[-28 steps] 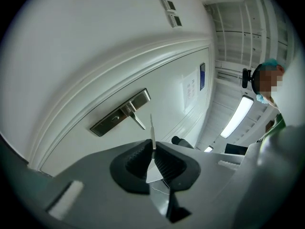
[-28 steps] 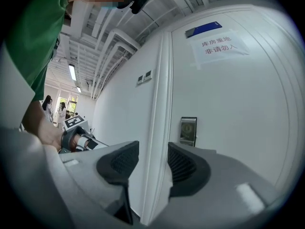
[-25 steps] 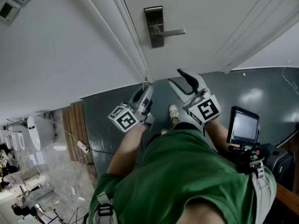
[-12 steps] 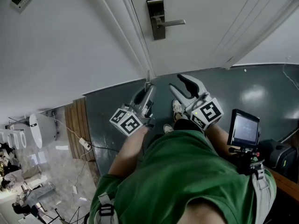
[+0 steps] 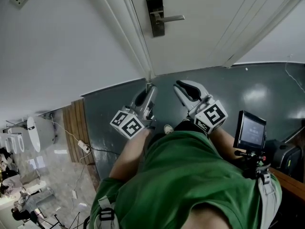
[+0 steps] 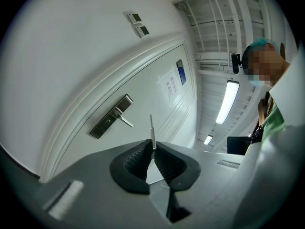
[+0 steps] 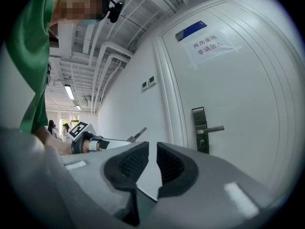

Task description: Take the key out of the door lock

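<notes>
Already the key (image 6: pixel 152 130) was out, pinched in the left gripper (image 6: pixel 153 149), well apart from the door lock (image 5: pixel 155 14) at the head view's top centre. The right gripper (image 7: pixel 152 149) had just been closing on nothing, with a slit left between its jaws.

An institutional corridor: a white door (image 5: pixel 205 27) bearing a paper notice (image 7: pixel 211 47) and blue plate (image 7: pixel 193 30), wall control panels (image 6: pixel 138 25), exposed ceiling pipes (image 7: pixel 109 51), strip lights (image 6: pixel 228 101)
</notes>
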